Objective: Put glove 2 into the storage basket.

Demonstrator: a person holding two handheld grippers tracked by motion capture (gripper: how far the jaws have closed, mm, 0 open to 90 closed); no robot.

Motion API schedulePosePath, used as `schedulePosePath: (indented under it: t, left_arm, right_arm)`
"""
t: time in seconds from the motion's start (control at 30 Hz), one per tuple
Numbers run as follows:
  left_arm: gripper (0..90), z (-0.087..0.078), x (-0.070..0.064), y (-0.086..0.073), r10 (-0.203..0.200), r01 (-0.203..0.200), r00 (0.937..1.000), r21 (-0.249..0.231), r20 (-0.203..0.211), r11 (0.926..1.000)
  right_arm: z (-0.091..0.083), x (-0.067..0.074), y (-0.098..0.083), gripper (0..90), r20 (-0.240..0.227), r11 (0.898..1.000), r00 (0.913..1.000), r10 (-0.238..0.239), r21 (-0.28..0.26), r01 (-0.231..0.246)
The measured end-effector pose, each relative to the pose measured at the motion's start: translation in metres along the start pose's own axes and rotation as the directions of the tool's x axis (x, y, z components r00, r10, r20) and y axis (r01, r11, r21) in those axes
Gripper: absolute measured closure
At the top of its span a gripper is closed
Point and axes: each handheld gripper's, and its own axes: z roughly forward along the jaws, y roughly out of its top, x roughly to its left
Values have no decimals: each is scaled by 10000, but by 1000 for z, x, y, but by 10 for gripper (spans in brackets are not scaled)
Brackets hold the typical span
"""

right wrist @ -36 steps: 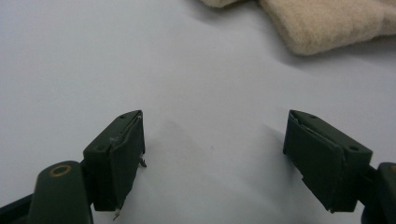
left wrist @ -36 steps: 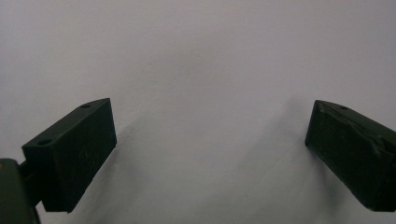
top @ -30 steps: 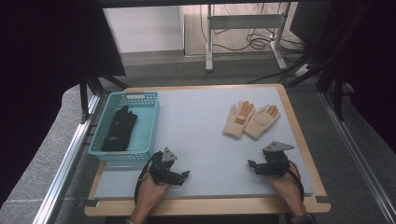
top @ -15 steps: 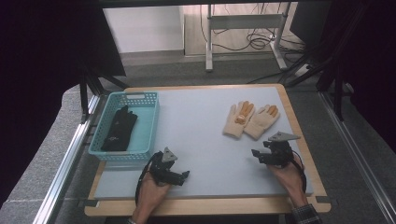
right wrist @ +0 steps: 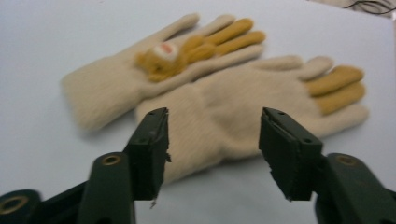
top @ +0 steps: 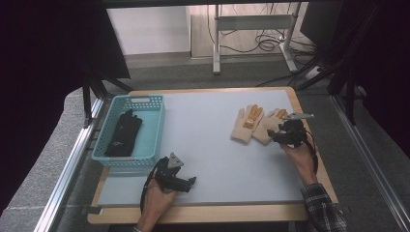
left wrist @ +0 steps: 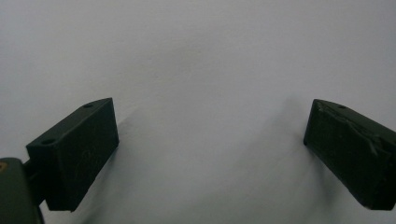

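Two cream gloves with yellow fingers lie side by side on the right of the grey mat [top: 203, 150]: the left one [top: 246, 124] bears a small bear figure, the right one [top: 268, 126] is plain. My right gripper [top: 276, 136] hovers at the plain glove's cuff. In the right gripper view its jaws [right wrist: 215, 128] are apart above that glove [right wrist: 233, 100], pressing nothing; they have just been closing a little. The bear glove [right wrist: 154, 65] lies beyond. My left gripper [top: 191, 182] rests open near the front left, and its own view shows only bare mat between its jaws [left wrist: 210, 123].
A turquoise basket [top: 145, 102] stands at the left of the table with a black glove [top: 123, 133] inside. The table's wooden rim [top: 309, 116] runs close to the right of the gloves. A metal stand and cables are on the floor behind.
My right gripper has moved away from the front edge and up to the cream gloves. The left gripper and the gloves have stayed in place.
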Motion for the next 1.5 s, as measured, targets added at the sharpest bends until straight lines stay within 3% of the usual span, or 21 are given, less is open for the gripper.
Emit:
schedulePosePath:
  t: [0.2, 0.3, 0.47, 0.53, 0.57, 0.6, 0.7, 0.8, 0.97, 1.23, 1.4, 1.43, 1.5]
  left_arm:
    - [34, 0, 0, 0, 6, -6, 10000, 18, -16, 10000]
    - [34, 0, 0, 0, 7, -7, 10000, 21, -22, 10000]
    - [34, 0, 0, 0, 9, -9, 10000, 10, -32, 10000]
    - [34, 0, 0, 0, 10, -10, 10000, 31, -35, 10000]
    - [34, 0, 0, 0, 13, -12, 10000, 31, -30, 10000]
    - [34, 0, 0, 0, 13, -12, 10000, 31, -30, 10000]
    - [34, 0, 0, 0, 9, -9, 10000, 27, -29, 10000]
    - [34, 0, 0, 0, 6, -6, 10000, 28, -24, 10000]
    - [34, 0, 0, 0, -7, 7, 10000, 35, -13, 10000]
    - [34, 0, 0, 0, -14, 14, 10000, 35, -12, 10000]
    - [34, 0, 0, 0, -24, 24, 10000, 22, -16, 10000]
    - [34, 0, 0, 0, -23, 23, 10000, 26, -15, 10000]
    - [34, 0, 0, 0, -18, 18, 10000, 45, -7, 10000]
  right_arm:
    - [28, -12, 12, 221, 298, 9992, 9990, 332, 232, -339]
    - [50, -16, 14, 165, 803, 9980, 9959, 419, 448, -456]
    - [71, -21, 10, 159, 1118, 9941, 9930, 377, 971, -486]
    - [73, -24, 7, 208, 1035, 9943, 9933, 517, 880, -609]
    - [70, -22, 7, 294, 1063, 9945, 9935, 396, 926, -495]
    - [70, -22, 7, 294, 1063, 9945, 9935, 396, 926, -495]
    - [63, -20, 8, 471, 1336, 9923, 9910, 41, 1225, -206]
    - [60, -22, 6, 535, 1228, 9908, 9916, 397, 1236, -549]
    - [47, -29, 3, 557, 858, 9918, 9938, 710, 998, -794]
    - [19, -23, 9, 555, 345, 9967, 9973, 644, 466, -660]
    - [-6, -8, 17, 552, -394, 9987, 9980, 499, -47, -501]
    - [-15, 4, 19, 551, -696, 9997, 9975, 146, -198, -160]
    - [-19, 11, 20, 549, -835, 9997, 9965, -31, -246, 11]
